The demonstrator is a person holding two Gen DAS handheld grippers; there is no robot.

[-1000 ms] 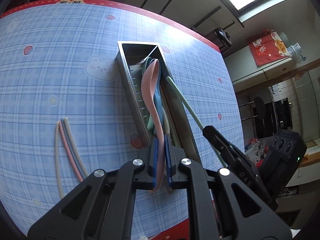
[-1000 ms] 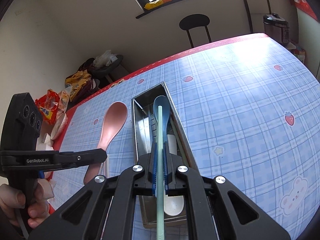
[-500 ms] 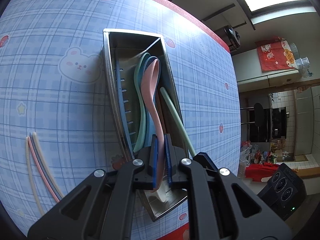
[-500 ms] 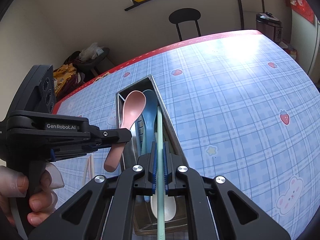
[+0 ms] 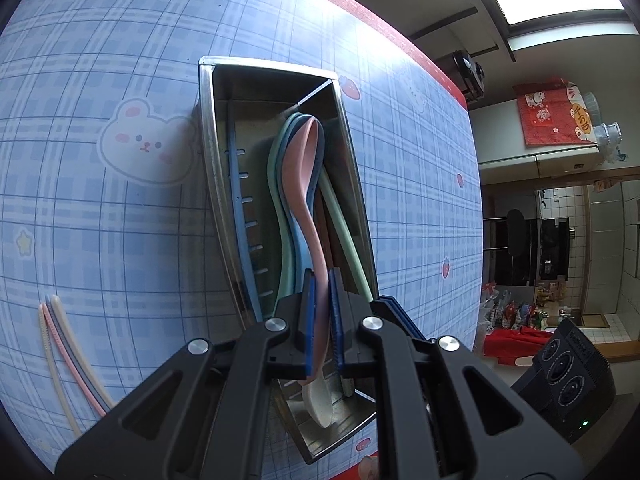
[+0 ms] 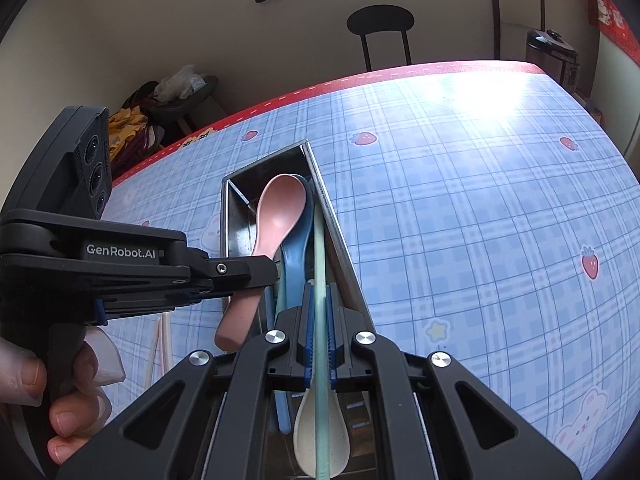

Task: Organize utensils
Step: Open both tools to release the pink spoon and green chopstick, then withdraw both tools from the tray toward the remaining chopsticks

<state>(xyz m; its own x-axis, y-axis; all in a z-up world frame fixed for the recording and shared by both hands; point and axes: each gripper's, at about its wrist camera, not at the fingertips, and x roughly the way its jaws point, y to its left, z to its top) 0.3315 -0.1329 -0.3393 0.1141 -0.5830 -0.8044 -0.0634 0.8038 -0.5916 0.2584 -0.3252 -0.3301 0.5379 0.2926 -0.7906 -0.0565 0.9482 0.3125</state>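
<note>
since a second ago both my hands are lower and closer over the steel tray (image 5: 208,152); the pink spoon (image 5: 304,168), which was out beside the tray's left wall, is now lying along the inside of it, bowl toward the far end.

my left hand-held gripper (image 5: 322,320) is clamping narrow on the pink spoon's handle, and my right hand-held gripper (image 6: 318,320) is pinching narrow on the pale green chopstick (image 6: 319,248), which is running along the tray's right wall.

i am judging the risk here as crowding: the pink spoon is settling on the blue spoon (image 6: 298,240) and a green one, with a cream spoon (image 6: 320,436) at the tray's near end. letting go while the handle is riding high could let it slide or tip over the rim. my two grippers are also very near each other over the tray's near end and could knock together.

the tray is a long, narrow, shiny metal box with slots in its left wall. the spoons are looking like matte speckled plastic with curved handles. three thin ridged chopsticks (image 5: 60,352) are waiting on the checked counter (image 5: 100,40), left of the tray.
</note>
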